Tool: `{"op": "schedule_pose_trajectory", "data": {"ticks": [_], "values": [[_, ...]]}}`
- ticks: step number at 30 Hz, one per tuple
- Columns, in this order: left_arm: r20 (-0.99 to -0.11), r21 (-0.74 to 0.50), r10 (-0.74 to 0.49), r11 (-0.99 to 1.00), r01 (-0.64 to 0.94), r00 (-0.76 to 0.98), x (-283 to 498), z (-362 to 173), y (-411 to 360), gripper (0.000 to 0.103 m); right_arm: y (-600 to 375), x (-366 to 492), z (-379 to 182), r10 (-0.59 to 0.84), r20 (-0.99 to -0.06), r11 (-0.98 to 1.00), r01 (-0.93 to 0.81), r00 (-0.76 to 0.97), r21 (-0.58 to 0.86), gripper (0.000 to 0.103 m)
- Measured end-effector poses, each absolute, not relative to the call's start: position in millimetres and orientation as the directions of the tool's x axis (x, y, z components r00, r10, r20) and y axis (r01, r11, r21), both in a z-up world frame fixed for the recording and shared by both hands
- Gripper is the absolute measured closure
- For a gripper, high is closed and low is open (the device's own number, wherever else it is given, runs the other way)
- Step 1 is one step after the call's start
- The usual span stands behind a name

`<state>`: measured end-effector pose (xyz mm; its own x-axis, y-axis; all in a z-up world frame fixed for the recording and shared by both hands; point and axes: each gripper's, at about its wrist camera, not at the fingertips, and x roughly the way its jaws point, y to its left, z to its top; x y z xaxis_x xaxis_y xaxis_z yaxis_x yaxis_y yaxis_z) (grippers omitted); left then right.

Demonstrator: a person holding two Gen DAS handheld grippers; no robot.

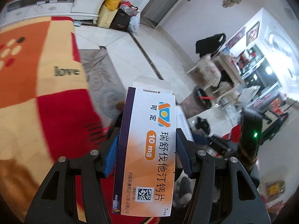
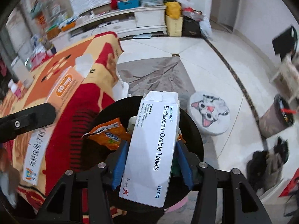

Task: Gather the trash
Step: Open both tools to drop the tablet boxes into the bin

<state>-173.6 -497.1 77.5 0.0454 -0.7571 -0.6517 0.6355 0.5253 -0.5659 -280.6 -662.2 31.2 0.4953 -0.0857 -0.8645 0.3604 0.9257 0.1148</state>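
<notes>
1. Orange box (image 1: 147, 155): light, thin card, easily crushed, flap open at far end; best held across long sides, mid-length.
2. Between left jaws (image 1: 147, 149), both pads on its sides, far end sticking out well beyond tips.
3. White box (image 2: 155, 149): same flimsy card, torn top; between right jaws (image 2: 149, 160), left pad touching, right pad seemingly just clear, so grip doubtful.
4. Beneath right jaws: black bin (image 2: 196, 130) with orange wrapper (image 2: 110, 134) inside.
</notes>
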Motion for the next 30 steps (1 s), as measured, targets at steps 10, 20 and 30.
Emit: {"op": "schedule_pose_trajectory", "data": {"ticks": [10, 20, 30], "values": [[-0.665, -0.553, -0.746, 0.518, 0.653, 0.029, -173.0, 63.7, -507.4, 0.033, -665.7, -289.7, 19.2, -0.064, -0.864, 0.903, 0.398, 0.499, 0.163, 0.027], [-0.706, -0.323, -0.659, 0.626, 0.710, 0.260, -191.7, 80.7, -457.7, 0.033, -629.3, -287.3, 25.2, -0.107, -0.840, 0.910, 0.393, 0.533, 0.134, 0.027], [-0.658, -0.210, -0.618, 0.699, 0.684, 0.430, -204.8, 87.8, -397.5, 0.033, -580.0, -289.3, 46.7, -0.176, -0.756, 0.889, 0.431, 0.631, 0.153, 0.027]]}}
